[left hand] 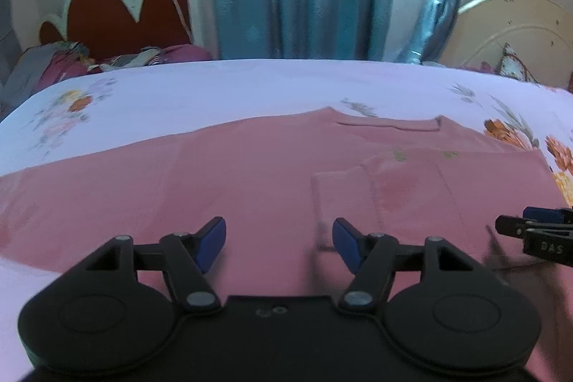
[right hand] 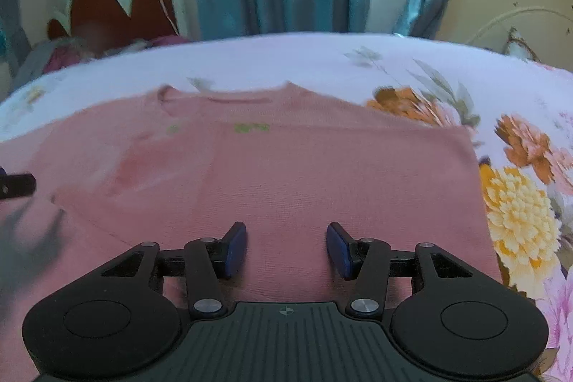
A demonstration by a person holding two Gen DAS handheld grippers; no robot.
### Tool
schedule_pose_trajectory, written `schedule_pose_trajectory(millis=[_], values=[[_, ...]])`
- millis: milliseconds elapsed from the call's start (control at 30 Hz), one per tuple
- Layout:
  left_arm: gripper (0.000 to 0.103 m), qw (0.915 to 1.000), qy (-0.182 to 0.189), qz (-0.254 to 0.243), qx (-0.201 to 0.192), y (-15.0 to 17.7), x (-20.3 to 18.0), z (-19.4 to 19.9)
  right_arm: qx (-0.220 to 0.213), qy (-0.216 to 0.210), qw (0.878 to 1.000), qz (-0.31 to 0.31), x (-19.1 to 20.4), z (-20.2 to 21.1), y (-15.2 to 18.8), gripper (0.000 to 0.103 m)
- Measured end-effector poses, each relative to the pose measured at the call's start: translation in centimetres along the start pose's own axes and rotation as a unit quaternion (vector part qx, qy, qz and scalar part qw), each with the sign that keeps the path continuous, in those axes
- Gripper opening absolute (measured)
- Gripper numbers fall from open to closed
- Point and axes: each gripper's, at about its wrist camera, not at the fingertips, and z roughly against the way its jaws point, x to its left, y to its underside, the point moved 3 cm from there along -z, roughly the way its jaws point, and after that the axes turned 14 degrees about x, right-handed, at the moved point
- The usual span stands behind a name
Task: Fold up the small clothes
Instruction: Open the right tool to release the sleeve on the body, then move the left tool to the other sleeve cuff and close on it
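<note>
The pink sweater (left hand: 250,174) lies flat on the floral bedsheet (left hand: 215,88), collar toward the upper middle of both frames, its long axis running left to right. Its right sleeve (left hand: 343,199) is already folded across the body (cuff at lower centre of the left view). The left claw (left hand: 279,244) and right claw (right hand: 286,247) both hang released, nothing between the pads. The unfolded side stretches toward the left edge of the left view, so the left claw looks nearer.

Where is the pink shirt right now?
The pink shirt lies flat on the flowery bedsheet, just ahead of both open hand-held grippers, in both wrist views.
</note>
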Motion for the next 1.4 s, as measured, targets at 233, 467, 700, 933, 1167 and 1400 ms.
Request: schedule_pose_trajectory(millis=[233,467,700,933,1167,1400], values=[[0.065,0.9991,-0.013,0.039,0.009,1.0,6.8,0.5,-0.010,-0.025,0.999,0.024,6.5,-0.2,-1.2,0.050],[0.065,0.9967,-0.027,0.074,0.015,1.4,12.7,0.0,0.003,-0.014,1.000,0.017,10.4,-3.2,-2.7,0.050],[0.065,0.9954,-0.026,0.090,0.020,1.6,16.1,-0.8,0.015,0.033,0.999,0.038,12.3,-4.8,-2.8,0.050],[0.066,0.9913,-0.034,0.124,0.027,2.1,20.3,-1.4,0.019,0.025,0.999,0.037,13.4,-6.3,-2.7,0.050],[0.066,0.9736,-0.074,0.214,0.029,3.9,28.1,-1.0,0.017,0.029,0.999,0.033,13.6,-6.2,-2.6,0.050],[0.068,0.9474,-0.097,0.303,0.035,4.8,35.0,-1.9,0.018,0.036,0.999,0.027,14.1,-5.8,-2.7,0.051]])
